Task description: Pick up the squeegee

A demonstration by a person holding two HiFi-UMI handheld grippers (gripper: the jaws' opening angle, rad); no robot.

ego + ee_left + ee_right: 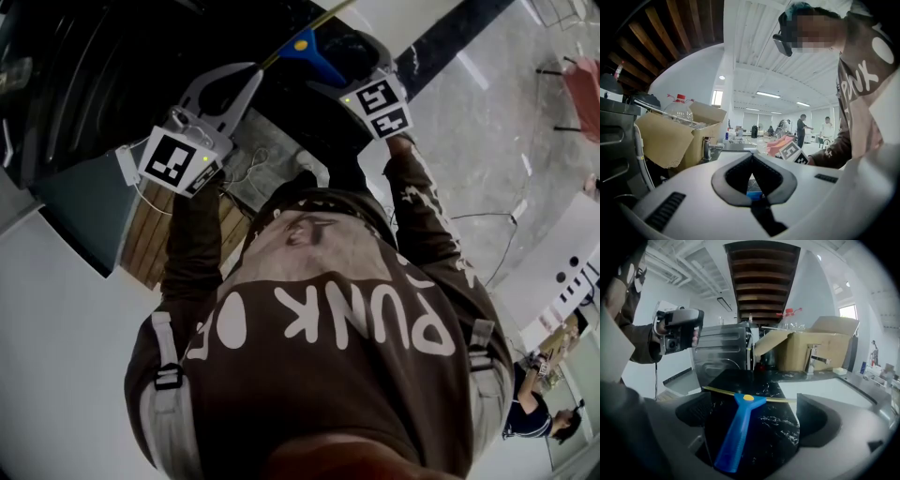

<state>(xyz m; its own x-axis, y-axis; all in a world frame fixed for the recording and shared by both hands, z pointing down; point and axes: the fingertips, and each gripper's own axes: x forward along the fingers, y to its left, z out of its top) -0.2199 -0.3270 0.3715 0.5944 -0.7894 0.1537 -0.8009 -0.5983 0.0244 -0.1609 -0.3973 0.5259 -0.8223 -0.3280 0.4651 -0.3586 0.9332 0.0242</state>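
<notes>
The squeegee point(736, 434) has a blue handle and a thin yellow blade. It lies flat on the black marble counter point(776, 427). My right gripper point(752, 416) is open, and the handle's near end lies between its jaws without touching either pad. In the head view the squeegee point(316, 52) shows at the top, with the right gripper point(349, 67) at its handle. My left gripper point(253, 73) hovers to the left of the squeegee, its fingertips together and holding nothing. In its own view the left gripper point(752, 157) looks shut, and a bit of blue shows through the gap behind the tips.
A steel appliance point(724, 348) stands at the back of the counter. Beside it is an open cardboard box point(820, 348) with a plastic bottle point(679, 110) in it. There is a faucet point(813, 359) to the right. Wooden slats hang overhead. People point(802, 129) stand far off.
</notes>
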